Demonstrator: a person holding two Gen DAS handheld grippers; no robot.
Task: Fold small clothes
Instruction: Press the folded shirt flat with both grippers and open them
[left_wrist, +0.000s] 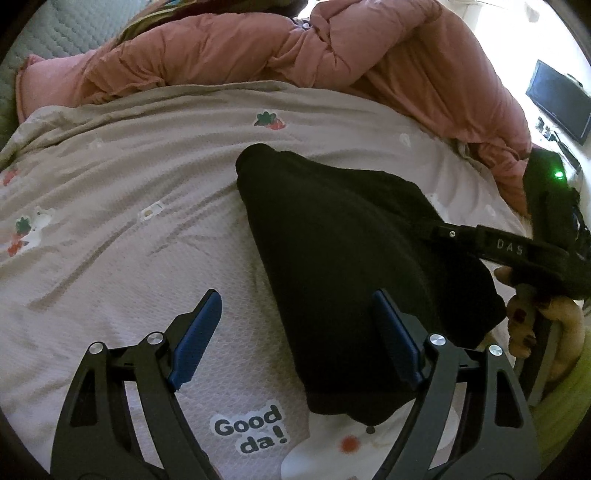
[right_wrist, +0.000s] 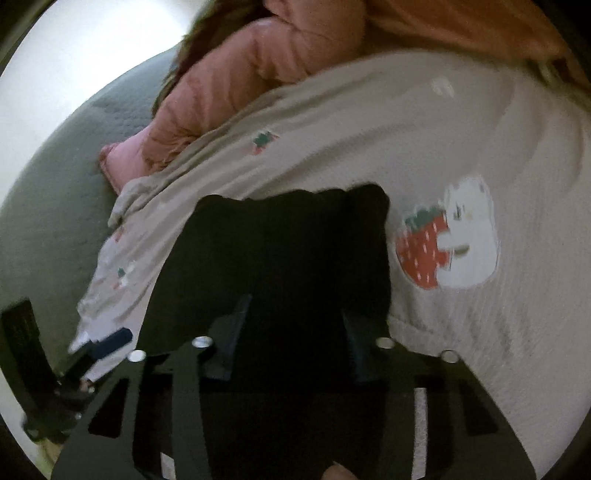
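A black garment (left_wrist: 351, 240) lies in a folded, tapered bundle on the printed bed sheet (left_wrist: 147, 221). My left gripper (left_wrist: 297, 295) hovers wide open over its near left edge. The right blue pad is above the cloth and the left pad above bare sheet, with nothing gripped. In the right wrist view the same black garment (right_wrist: 295, 236) fills the space under my right gripper (right_wrist: 295, 306). Its jaws stand partly apart with dark cloth between them, and blur and darkness hide whether the pads press on it. A hand (left_wrist: 524, 317) holds that gripper at the garment's right edge.
A bunched pink duvet (left_wrist: 258, 48) runs along the far side of the sheet. A grey-green quilted surface (right_wrist: 48, 206) lies beyond the sheet's left edge. A dark screen (left_wrist: 557, 99) hangs on the wall at the right. The sheet has strawberry and "Good day" prints.
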